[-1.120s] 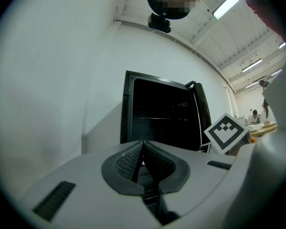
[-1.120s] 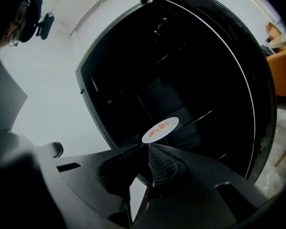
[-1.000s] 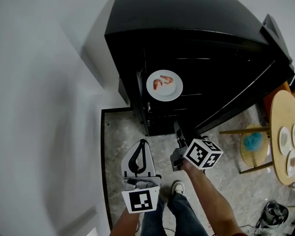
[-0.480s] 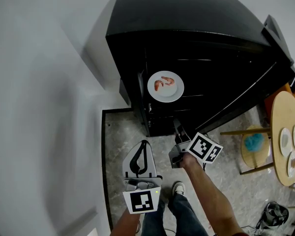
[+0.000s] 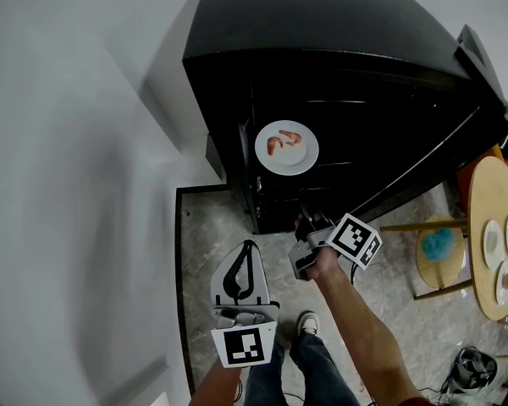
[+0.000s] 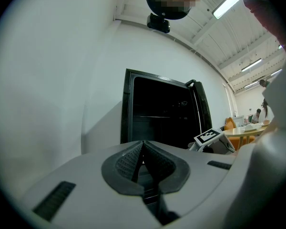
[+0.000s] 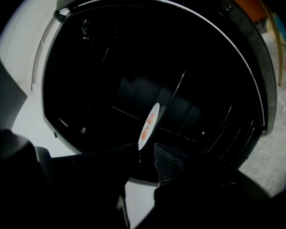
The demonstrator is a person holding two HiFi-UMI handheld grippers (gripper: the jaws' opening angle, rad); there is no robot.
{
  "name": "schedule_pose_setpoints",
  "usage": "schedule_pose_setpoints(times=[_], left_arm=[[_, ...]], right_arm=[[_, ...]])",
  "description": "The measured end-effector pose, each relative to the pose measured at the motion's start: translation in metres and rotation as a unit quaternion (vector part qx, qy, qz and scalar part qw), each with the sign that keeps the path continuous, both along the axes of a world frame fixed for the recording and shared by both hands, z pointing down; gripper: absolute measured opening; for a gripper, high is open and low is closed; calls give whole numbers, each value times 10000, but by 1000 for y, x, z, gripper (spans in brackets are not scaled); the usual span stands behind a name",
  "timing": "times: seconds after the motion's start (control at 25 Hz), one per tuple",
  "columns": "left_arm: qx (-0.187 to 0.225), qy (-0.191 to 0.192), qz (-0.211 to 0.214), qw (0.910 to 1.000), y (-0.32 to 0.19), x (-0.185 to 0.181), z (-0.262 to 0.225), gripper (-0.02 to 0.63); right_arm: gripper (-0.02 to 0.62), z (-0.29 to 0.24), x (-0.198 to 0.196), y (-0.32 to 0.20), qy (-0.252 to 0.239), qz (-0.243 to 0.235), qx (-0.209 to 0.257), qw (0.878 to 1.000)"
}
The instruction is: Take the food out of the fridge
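A black fridge point(image 5: 322, 57) stands open, dark inside. On one of its shelves rests a white plate point(image 5: 286, 147) with pink shrimp on it; the right gripper view shows that plate point(image 7: 149, 125) edge-on. My right gripper point(image 5: 303, 220) is open and points into the fridge's lower front, a little short of the plate. Its two dark fingers point(image 7: 169, 161) frame the plate's near rim without touching it. My left gripper point(image 5: 247, 245) hangs lower and to the left, over the floor, shut with nothing in it; its pads point(image 6: 143, 151) meet.
The fridge door point(image 5: 423, 167) swings open to the right. A round wooden table point(image 5: 483, 201) with small plates stands at far right, and a stool point(image 5: 434, 245) with something blue is beside it. A white wall fills the left. My legs and a shoe point(image 5: 306, 321) are below.
My right gripper has moved forward toward the fridge opening and turned, its marker cube now tilted. The left gripper and the plate have stayed where they were.
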State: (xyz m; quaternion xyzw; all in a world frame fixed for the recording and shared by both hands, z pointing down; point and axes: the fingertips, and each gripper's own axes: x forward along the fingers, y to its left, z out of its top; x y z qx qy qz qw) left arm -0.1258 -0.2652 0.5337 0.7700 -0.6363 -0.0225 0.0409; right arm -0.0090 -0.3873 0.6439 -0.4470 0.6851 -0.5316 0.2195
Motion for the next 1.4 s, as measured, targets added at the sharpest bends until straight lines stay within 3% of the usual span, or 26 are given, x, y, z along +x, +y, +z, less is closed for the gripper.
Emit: schedule_pose_setpoints(times=[0.28, 0.64, 1.4], left_arm=[[-34, -13, -3, 10000, 1, -1, 3, 13], [-57, -5, -11, 10000, -2, 1, 6, 13], [-123, -3, -57, 9999, -7, -1, 13, 13]], right_arm=[[102, 3, 4, -13, -543, 156, -120, 9983], [104, 7, 8, -29, -860, 265, -193, 9958], [107, 17, 8, -50, -790, 272, -242, 9962]])
